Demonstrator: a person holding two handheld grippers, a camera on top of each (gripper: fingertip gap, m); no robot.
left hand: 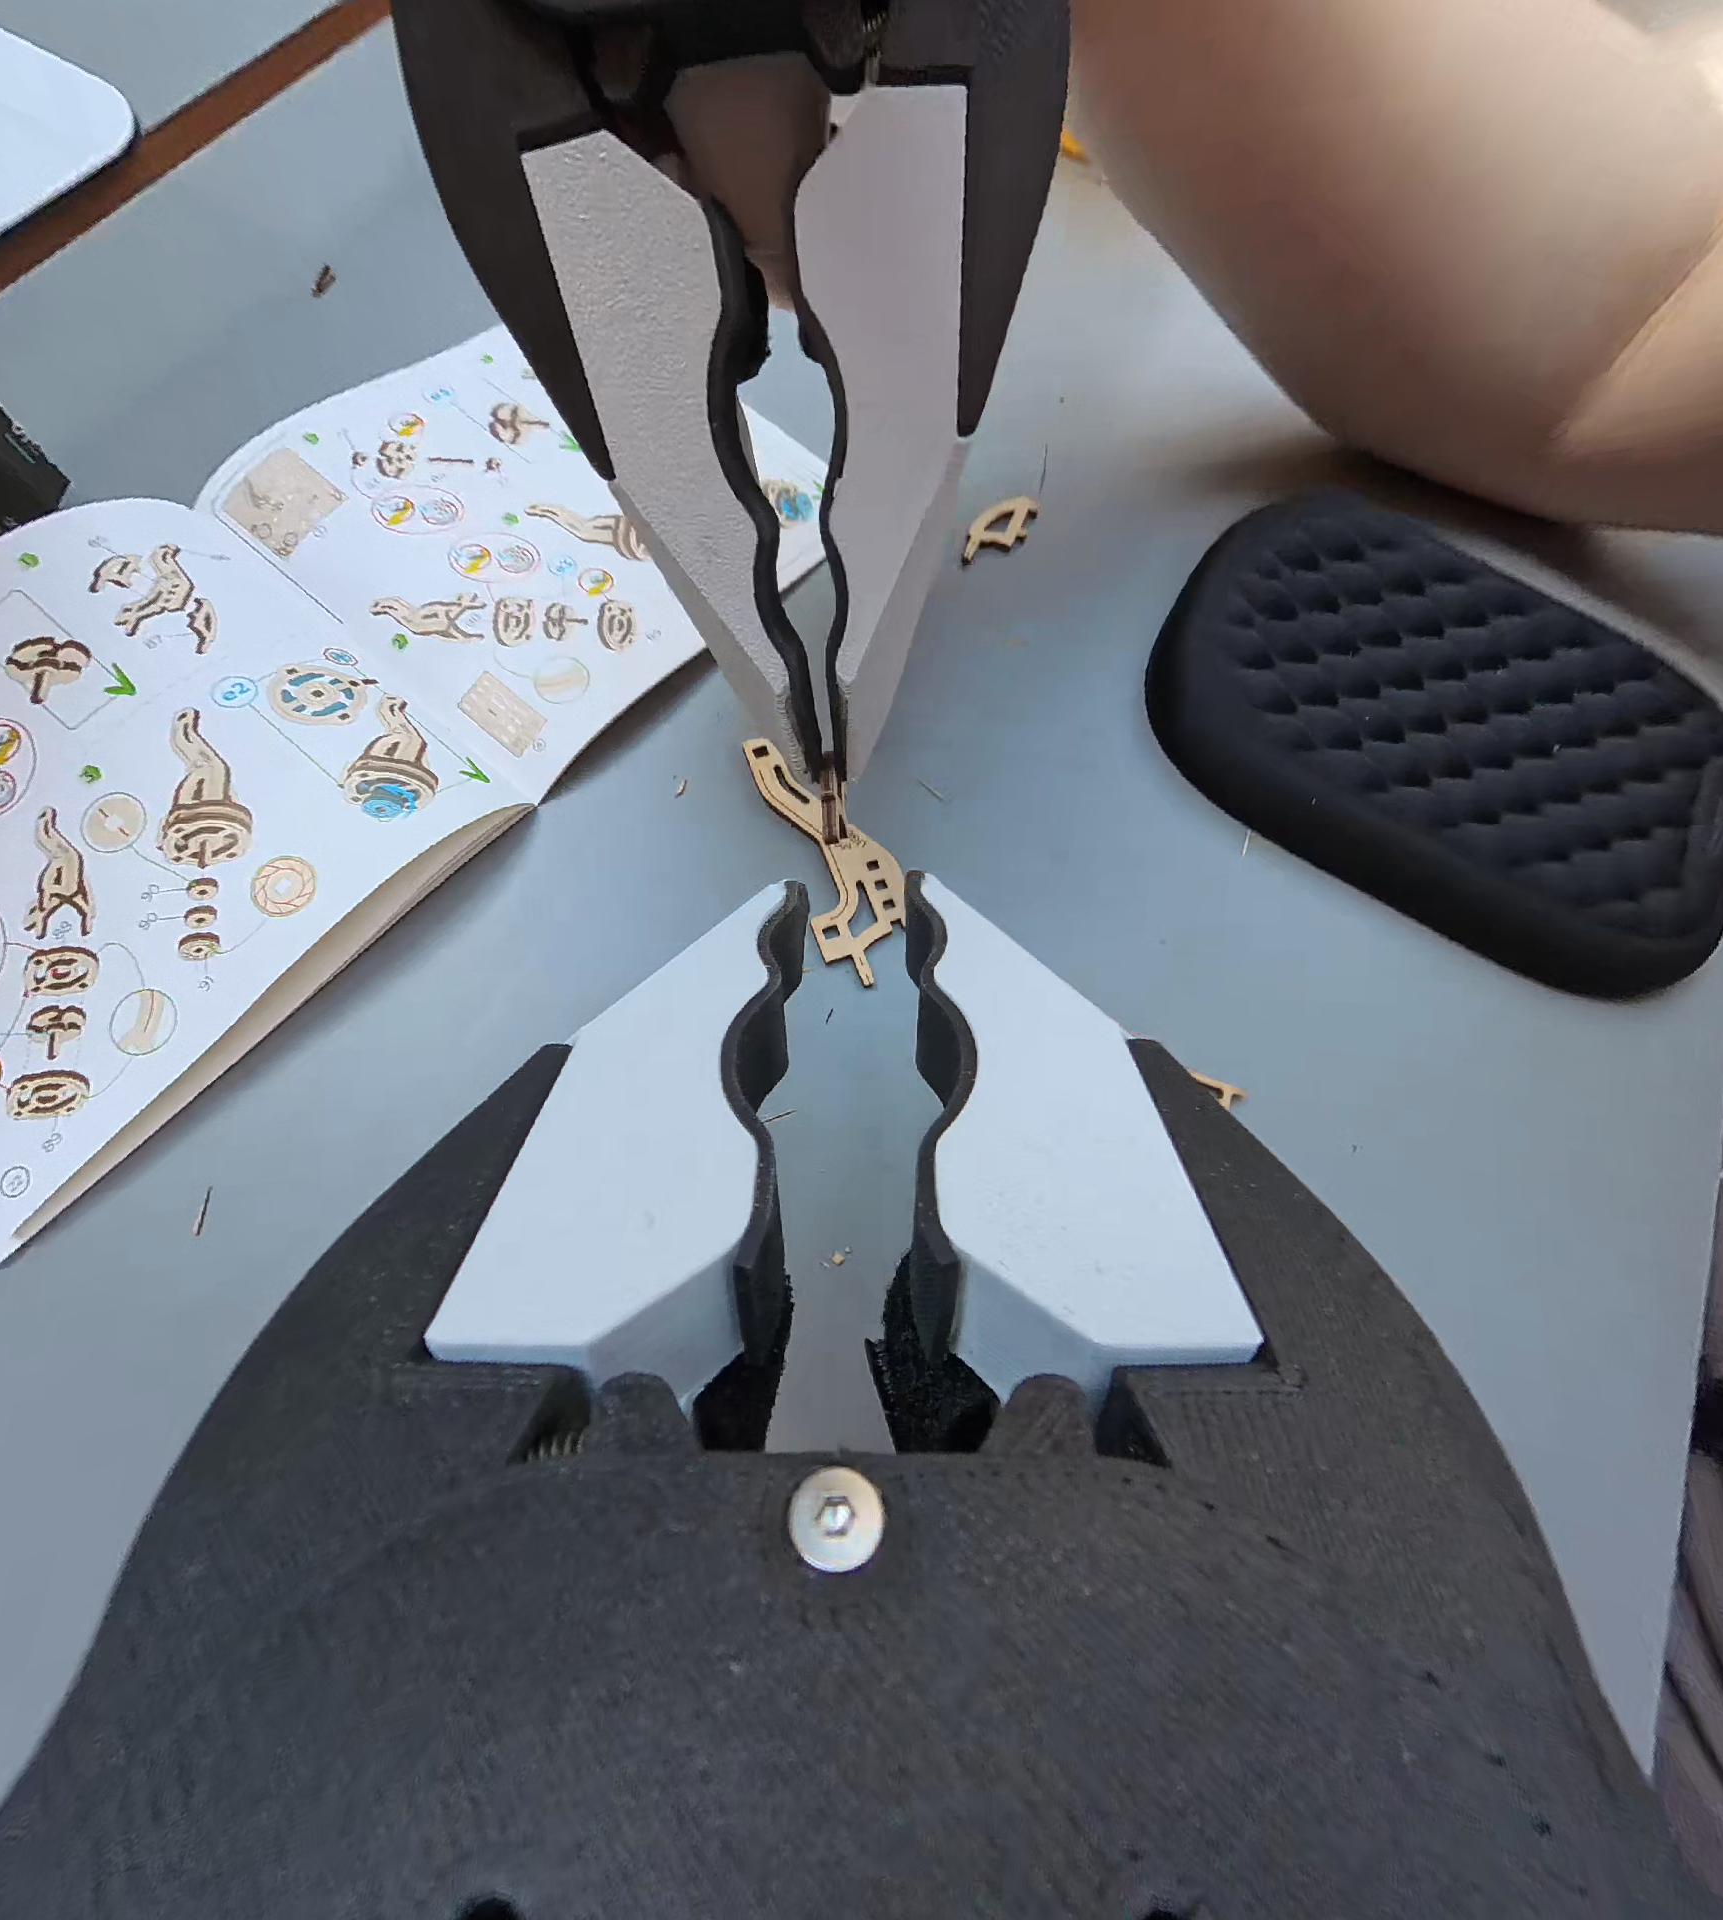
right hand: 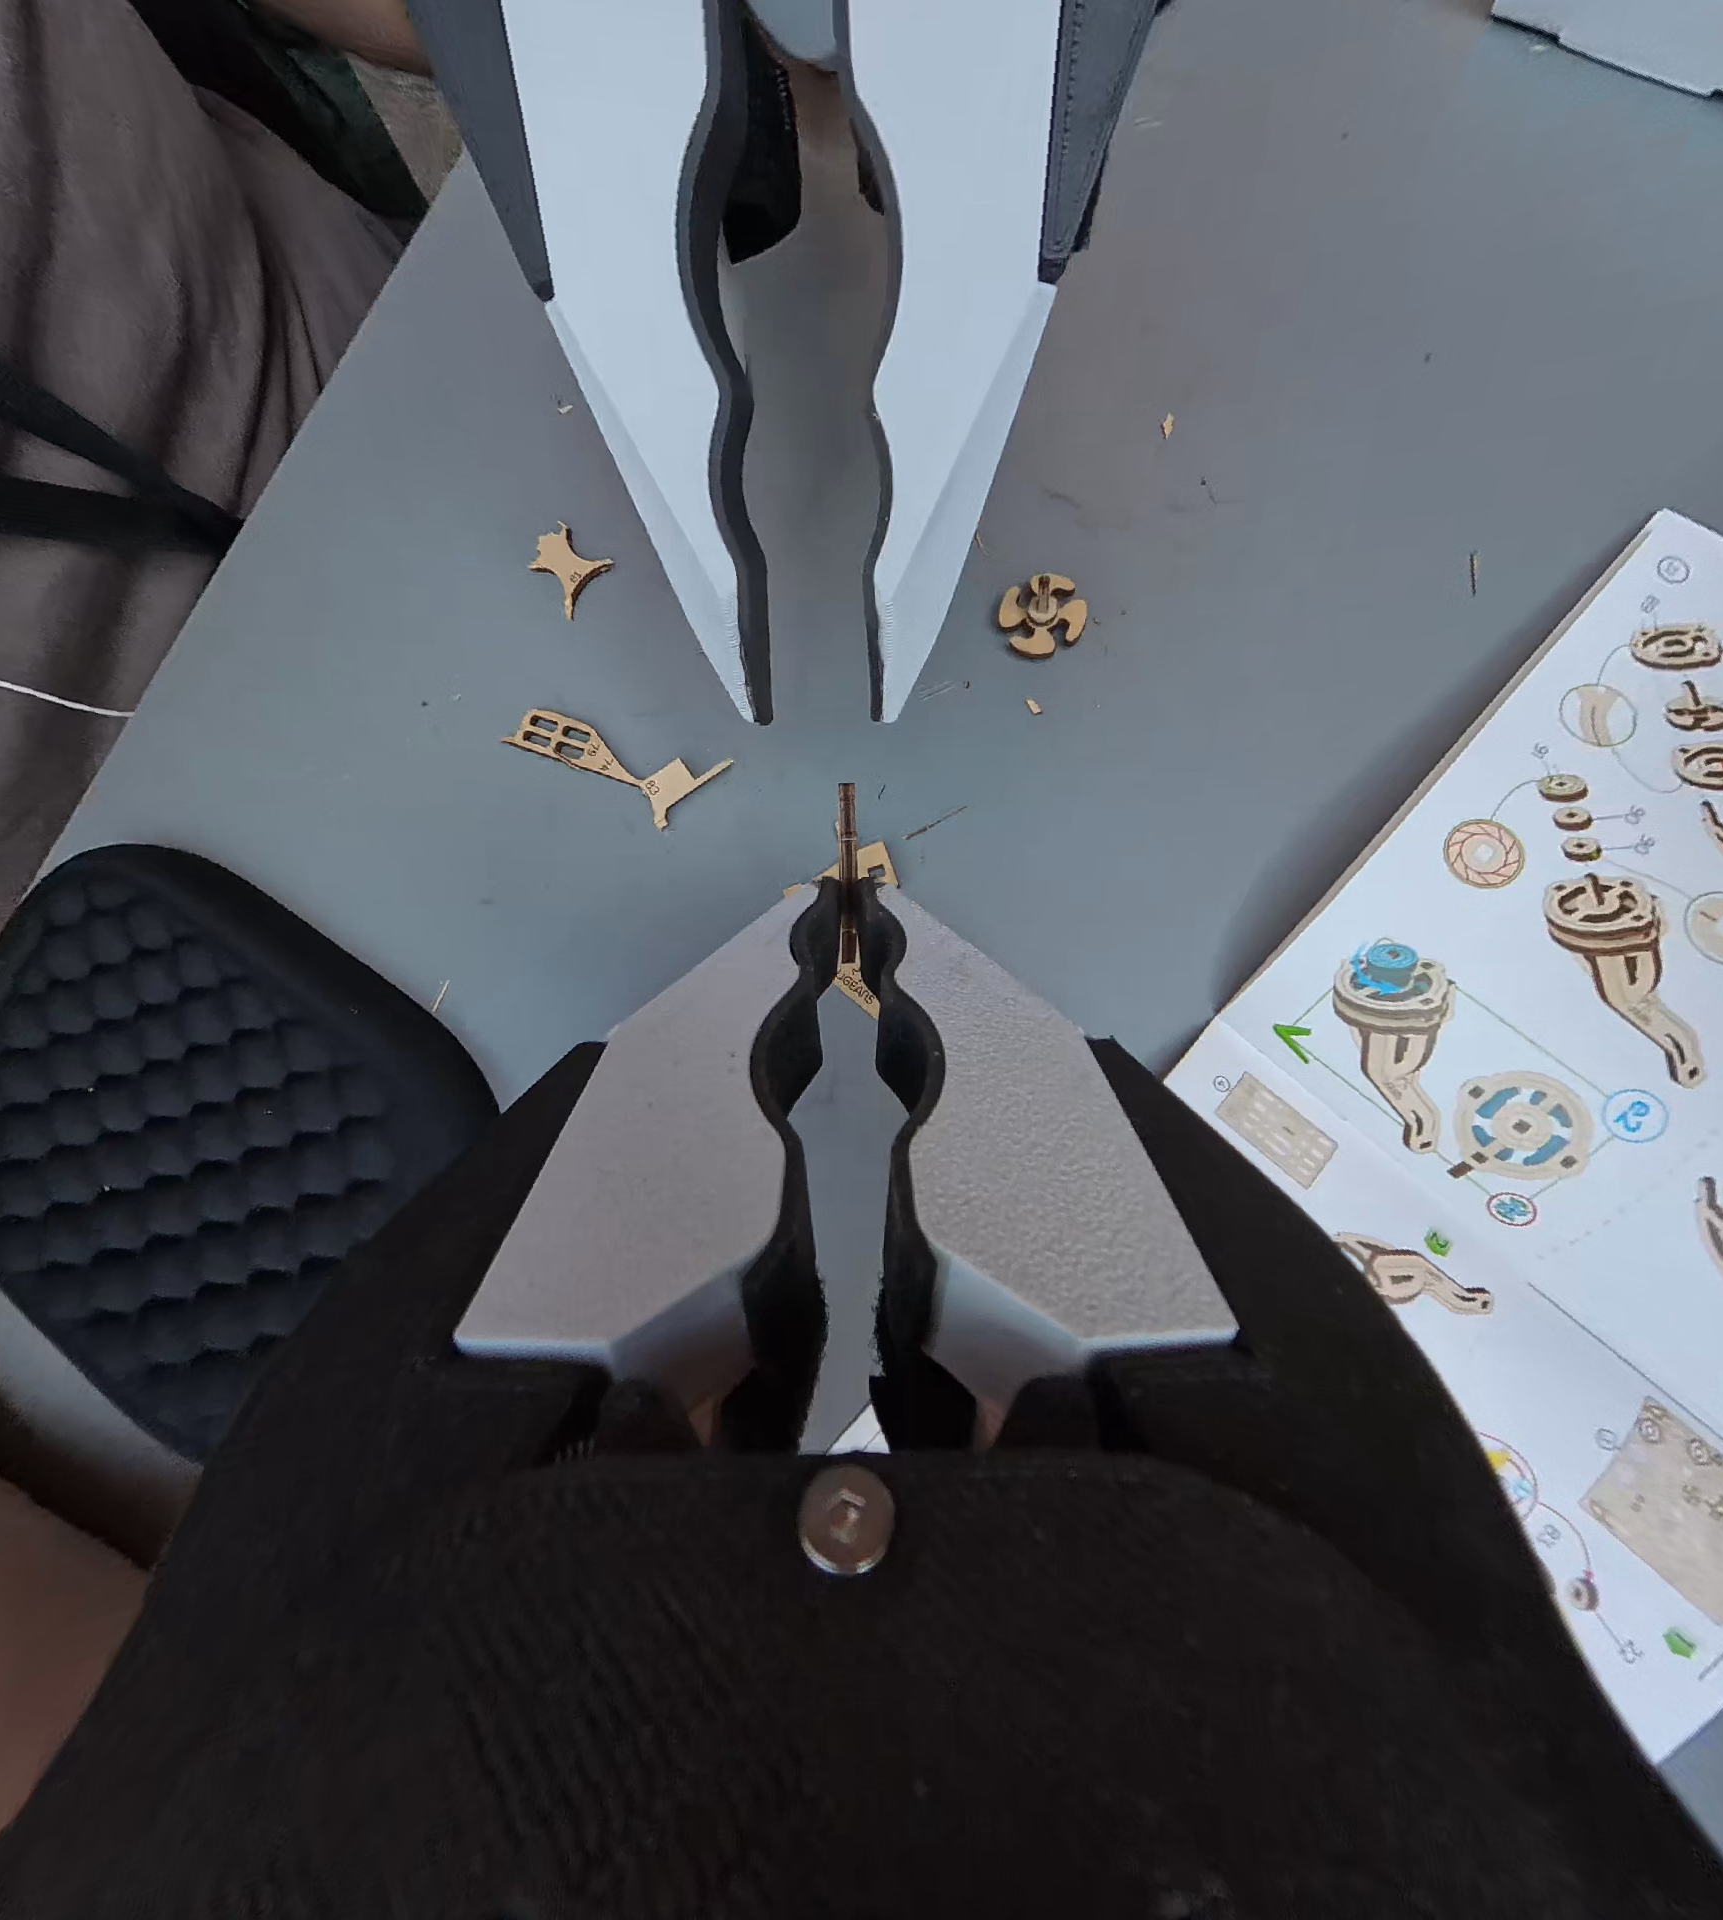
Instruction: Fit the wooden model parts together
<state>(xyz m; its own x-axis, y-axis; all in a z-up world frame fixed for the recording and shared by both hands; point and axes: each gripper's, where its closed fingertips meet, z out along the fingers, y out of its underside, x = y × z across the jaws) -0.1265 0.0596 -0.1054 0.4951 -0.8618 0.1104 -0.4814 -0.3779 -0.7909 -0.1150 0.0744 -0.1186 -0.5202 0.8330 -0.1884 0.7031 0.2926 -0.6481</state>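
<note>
My right gripper (right hand: 844, 894) is shut on a thin, flat wooden model part (right hand: 846, 821), which I see edge-on sticking out past its tips. In the left wrist view the right gripper (left hand: 826, 764) comes down from the top and holds this part (left hand: 784, 795) just above the grey table (left hand: 1044, 1039). My left gripper (left hand: 854, 899) is open and empty, and the part's lower end lies between its fingertips. In the right wrist view the left gripper (right hand: 817, 717) points in from the top, its tips a little short of the part.
Loose wooden pieces lie on the table: a flat windowed piece (right hand: 618, 769), a small curved piece (right hand: 571, 566) and a rosette wheel (right hand: 1042, 615). An open instruction booklet (left hand: 213, 779) lies to one side and a black dimpled pad (left hand: 1449, 748) to the other. A person's arm (left hand: 1459, 260) reaches over the pad. The tips of both grippers are at nearly the same place. From the left gripper's tips to the rosette wheel (right hand: 1042, 615) is close to 8 centimetres.
</note>
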